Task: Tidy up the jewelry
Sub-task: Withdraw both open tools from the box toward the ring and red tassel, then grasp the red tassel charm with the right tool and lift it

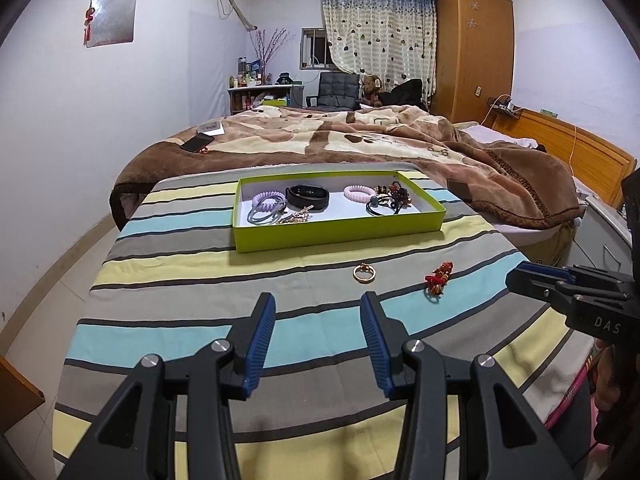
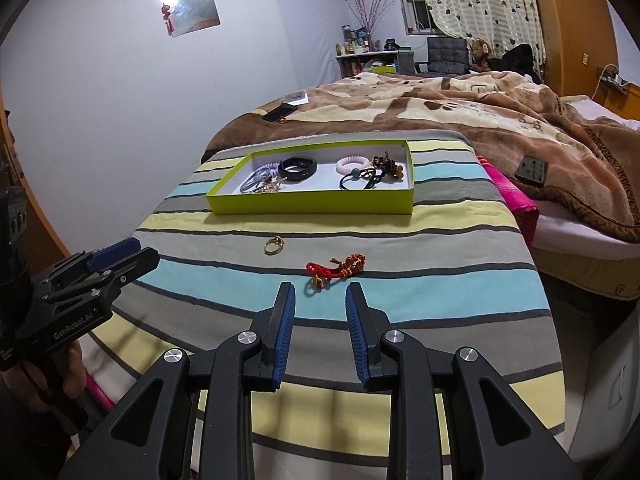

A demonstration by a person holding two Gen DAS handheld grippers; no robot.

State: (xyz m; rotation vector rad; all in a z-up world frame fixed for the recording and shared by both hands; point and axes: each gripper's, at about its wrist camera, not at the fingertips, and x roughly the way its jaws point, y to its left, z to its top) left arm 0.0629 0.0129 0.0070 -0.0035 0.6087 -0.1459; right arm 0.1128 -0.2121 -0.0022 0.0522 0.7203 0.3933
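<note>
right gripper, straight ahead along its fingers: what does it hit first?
Most likely the red beaded bracelet, lying on the striped cloth just beyond the open right gripper. Past it stands the green tray. Depth is unclear.

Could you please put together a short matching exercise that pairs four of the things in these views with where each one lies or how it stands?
Things:
1. small gold metal ring
2. red braided cord bracelet with beads
3. black plastic wristband
4. left tool

Places or states:
A. inside the lime-green cardboard box
B. on the striped cloth, just ahead of the right tool
C. open and holding nothing
D. alone on a grey stripe in front of the box

Pairs: 1-D, 2-B, 3-A, 4-C
</note>
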